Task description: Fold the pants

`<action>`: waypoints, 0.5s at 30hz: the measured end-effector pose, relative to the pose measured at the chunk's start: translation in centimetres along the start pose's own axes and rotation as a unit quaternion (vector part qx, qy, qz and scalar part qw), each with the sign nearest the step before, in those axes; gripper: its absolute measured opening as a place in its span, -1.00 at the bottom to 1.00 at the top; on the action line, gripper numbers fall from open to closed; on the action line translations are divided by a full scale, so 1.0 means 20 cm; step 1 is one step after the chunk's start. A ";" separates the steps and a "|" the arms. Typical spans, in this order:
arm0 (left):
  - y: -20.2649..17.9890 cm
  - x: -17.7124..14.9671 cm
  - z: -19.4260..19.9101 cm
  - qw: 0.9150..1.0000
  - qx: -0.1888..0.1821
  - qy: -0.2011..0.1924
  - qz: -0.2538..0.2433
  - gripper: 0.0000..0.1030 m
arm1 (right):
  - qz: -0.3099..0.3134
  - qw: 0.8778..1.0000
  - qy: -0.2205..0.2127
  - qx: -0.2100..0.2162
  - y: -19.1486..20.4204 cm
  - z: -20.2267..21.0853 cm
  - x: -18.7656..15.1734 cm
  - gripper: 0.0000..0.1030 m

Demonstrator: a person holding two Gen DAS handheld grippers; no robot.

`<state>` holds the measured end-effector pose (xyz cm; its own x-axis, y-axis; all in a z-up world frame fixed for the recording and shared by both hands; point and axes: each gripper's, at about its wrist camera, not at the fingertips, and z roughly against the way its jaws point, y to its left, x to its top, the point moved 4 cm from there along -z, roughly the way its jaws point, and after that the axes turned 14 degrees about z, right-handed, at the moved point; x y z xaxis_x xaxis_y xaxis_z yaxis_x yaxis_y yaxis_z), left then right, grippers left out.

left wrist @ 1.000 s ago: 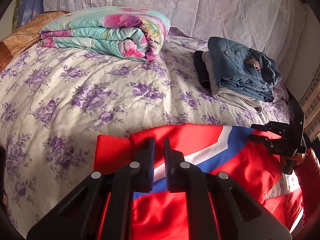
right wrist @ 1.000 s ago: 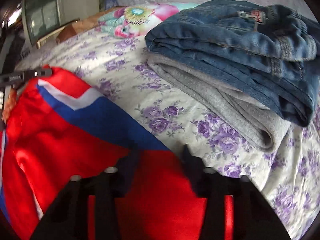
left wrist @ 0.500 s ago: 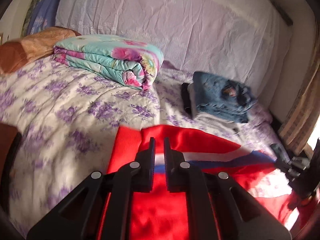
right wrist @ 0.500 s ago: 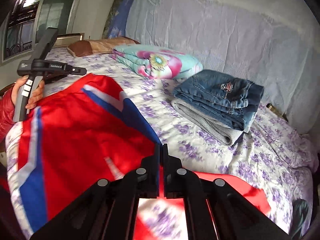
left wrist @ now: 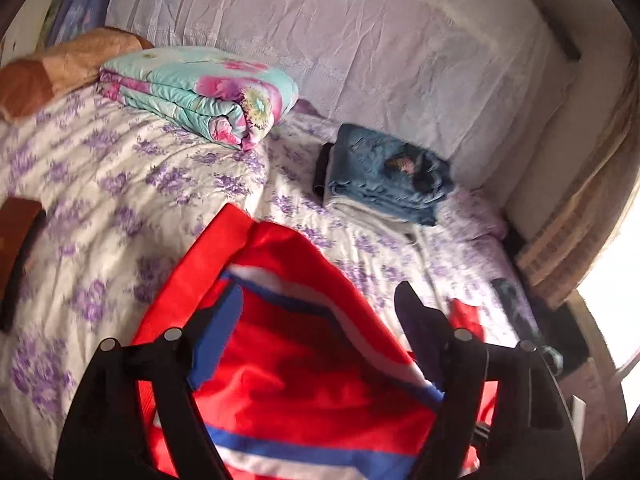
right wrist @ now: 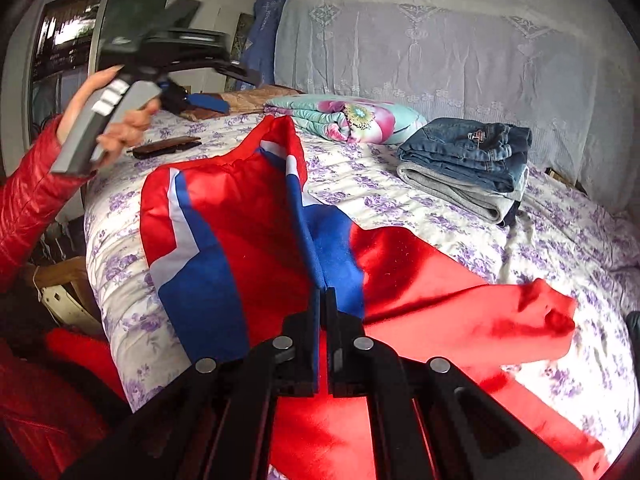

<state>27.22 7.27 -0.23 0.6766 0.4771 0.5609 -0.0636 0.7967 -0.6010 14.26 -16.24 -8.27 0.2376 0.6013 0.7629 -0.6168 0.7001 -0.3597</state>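
Red pants with blue and white stripes [right wrist: 256, 240] lie spread on the flowered bed, also seen in the left wrist view [left wrist: 296, 360]. My right gripper [right wrist: 324, 300] is shut on a raised fold of the pants, pinching the blue and red cloth and holding it above the bed. My left gripper [left wrist: 316, 300] is open wide above the pants, with nothing between its fingers. It also shows in the right wrist view [right wrist: 192, 68], lifted high at the left and held by a hand in a red sleeve.
A stack of folded jeans and grey pants [right wrist: 468, 160] lies at the back right of the bed [right wrist: 580, 240]. A folded floral quilt [left wrist: 200, 96] lies by the headboard. A dark flat object [right wrist: 166, 146] rests on the bed's left part.
My left gripper has opened, let go of the pants and risen above them. My right gripper stays shut on the cloth and has lifted it into a ridge.
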 end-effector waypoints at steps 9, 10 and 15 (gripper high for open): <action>-0.02 0.13 -0.41 0.979 0.159 0.123 0.030 -0.40 | -0.011 1.000 -0.013 0.009 -0.01 0.01 -0.05 -0.95; 0.00 0.13 -0.42 0.978 0.153 0.136 0.040 -0.58 | -0.012 1.000 -0.014 0.010 -0.01 0.02 -0.06 -0.95; 0.10 0.08 -0.26 0.986 0.088 0.123 0.077 -0.86 | -0.024 0.999 -0.028 0.014 -0.03 0.03 -0.07 -0.95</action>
<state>31.99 7.71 -3.37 0.8052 0.5099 0.3028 -0.2905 0.7843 -0.5482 13.75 -17.77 -8.79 0.2263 0.5443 0.8078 -0.6262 0.7165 -0.3073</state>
